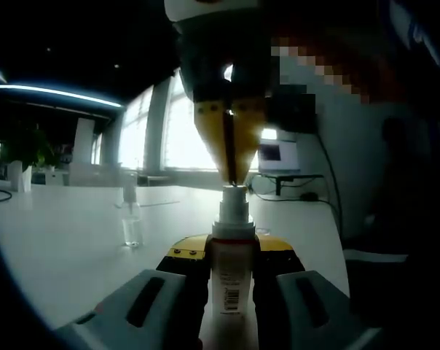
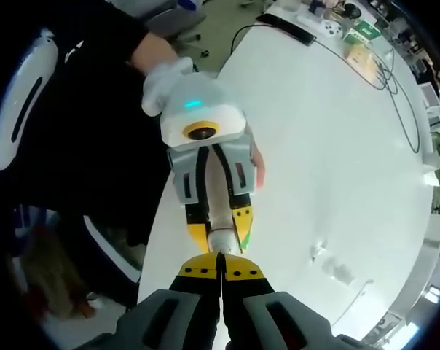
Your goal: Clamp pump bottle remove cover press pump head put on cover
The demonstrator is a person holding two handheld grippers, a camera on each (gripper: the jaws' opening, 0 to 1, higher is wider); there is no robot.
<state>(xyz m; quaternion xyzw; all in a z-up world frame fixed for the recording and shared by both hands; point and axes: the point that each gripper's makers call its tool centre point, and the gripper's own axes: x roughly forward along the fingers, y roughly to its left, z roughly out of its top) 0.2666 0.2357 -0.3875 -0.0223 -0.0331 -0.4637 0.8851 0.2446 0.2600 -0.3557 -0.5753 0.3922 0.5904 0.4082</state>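
A white pump bottle (image 1: 229,271) with a barcode label stands upright between the jaws of my left gripper (image 1: 231,251), which is shut on its body. My right gripper (image 1: 233,175) comes down from above, jaws shut together, their yellow tips touching the top of the bare pump head (image 1: 233,198). In the right gripper view my right gripper (image 2: 221,266) points down at the pump head (image 2: 221,240), and the left gripper (image 2: 220,232) clamps the bottle (image 2: 216,204). The clear cover (image 1: 131,222) stands apart on the table, to the bottle's left (image 2: 329,264).
The white table (image 1: 60,248) stretches away to bright windows. A small lit monitor (image 1: 278,154) and cables (image 2: 395,80) sit at its far side, along with a plant (image 1: 30,149). A gloved hand (image 2: 169,80) holds the left gripper near the table's edge.
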